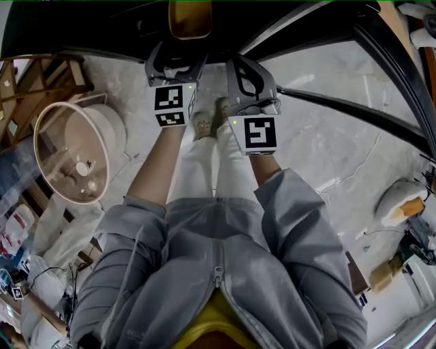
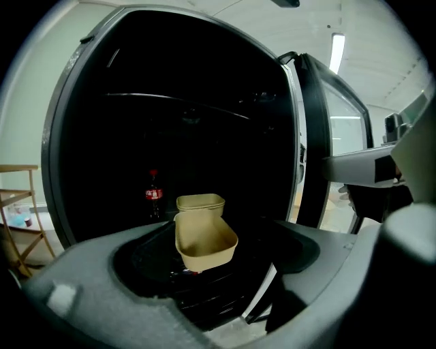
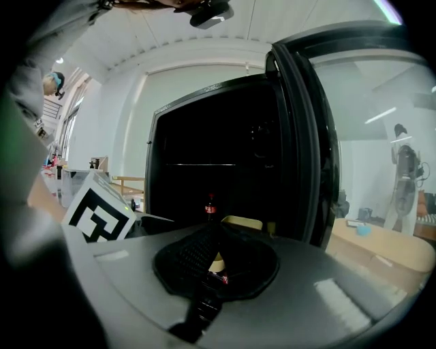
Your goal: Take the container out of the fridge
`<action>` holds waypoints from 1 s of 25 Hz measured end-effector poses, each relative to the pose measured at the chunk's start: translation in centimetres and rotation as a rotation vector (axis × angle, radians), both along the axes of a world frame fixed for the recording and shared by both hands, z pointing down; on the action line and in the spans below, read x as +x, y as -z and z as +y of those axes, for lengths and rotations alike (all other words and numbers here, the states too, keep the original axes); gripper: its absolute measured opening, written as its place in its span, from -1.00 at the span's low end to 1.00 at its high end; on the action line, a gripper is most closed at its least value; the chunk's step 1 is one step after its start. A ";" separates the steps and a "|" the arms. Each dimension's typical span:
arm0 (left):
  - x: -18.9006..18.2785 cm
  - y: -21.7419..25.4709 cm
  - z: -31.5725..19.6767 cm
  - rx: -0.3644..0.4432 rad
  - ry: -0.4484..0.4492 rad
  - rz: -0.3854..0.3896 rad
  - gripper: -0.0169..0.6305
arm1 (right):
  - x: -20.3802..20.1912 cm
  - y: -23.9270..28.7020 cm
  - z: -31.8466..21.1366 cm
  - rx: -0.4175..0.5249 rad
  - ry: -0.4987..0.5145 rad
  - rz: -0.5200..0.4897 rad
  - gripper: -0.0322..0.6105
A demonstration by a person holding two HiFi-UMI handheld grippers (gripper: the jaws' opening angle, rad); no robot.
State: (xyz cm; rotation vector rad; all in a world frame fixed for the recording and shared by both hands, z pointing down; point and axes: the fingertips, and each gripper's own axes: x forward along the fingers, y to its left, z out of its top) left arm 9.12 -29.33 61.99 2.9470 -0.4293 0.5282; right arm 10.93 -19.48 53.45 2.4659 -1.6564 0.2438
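A tan open container point(image 2: 204, 242) sits tilted toward me in the dark fridge point(image 2: 191, 123), with a second tan rim point(image 2: 200, 202) right behind it. My left gripper point(image 2: 211, 276) points into the fridge with its jaws wide apart; the container shows in the gap, clear of both pads. In the head view the container point(image 1: 189, 17) lies just beyond the left gripper point(image 1: 177, 65). My right gripper point(image 1: 251, 71) hangs beside it, and in its own view the pads point(image 3: 204, 255) meet, with the container's edge point(image 3: 244, 222) showing behind them.
A cola bottle point(image 2: 154, 195) stands at the back of the fridge, left of the container. The fridge door point(image 1: 354, 109) stands open to the right. A round cream tub point(image 1: 78, 150) and a wooden rack point(image 1: 41, 75) are on the left. The person's legs point(image 1: 211, 163) are below the grippers.
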 end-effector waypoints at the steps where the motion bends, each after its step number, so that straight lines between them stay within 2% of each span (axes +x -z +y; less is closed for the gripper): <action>1: 0.1 -0.6 -0.1 -0.006 0.004 -0.008 0.30 | 0.1 -0.4 0.0 -0.002 -0.002 0.001 -0.90; 8: 1.4 -4.3 -1.1 -0.035 0.032 -0.040 0.46 | 0.5 -3.3 -0.3 -0.042 0.003 -0.012 -0.90; 15: 2.8 -7.8 -1.3 -0.038 0.030 -0.106 0.60 | 1.0 -5.1 -0.3 -0.063 -0.006 -0.041 -0.90; 20: 3.4 -9.0 -2.4 -0.067 0.086 -0.115 0.74 | 1.2 -5.5 -0.3 -0.068 -0.006 -0.048 -0.90; 25: 4.2 -10.6 -2.2 -0.096 0.108 -0.143 0.75 | 1.1 -5.9 -0.3 -0.072 0.002 -0.060 -0.90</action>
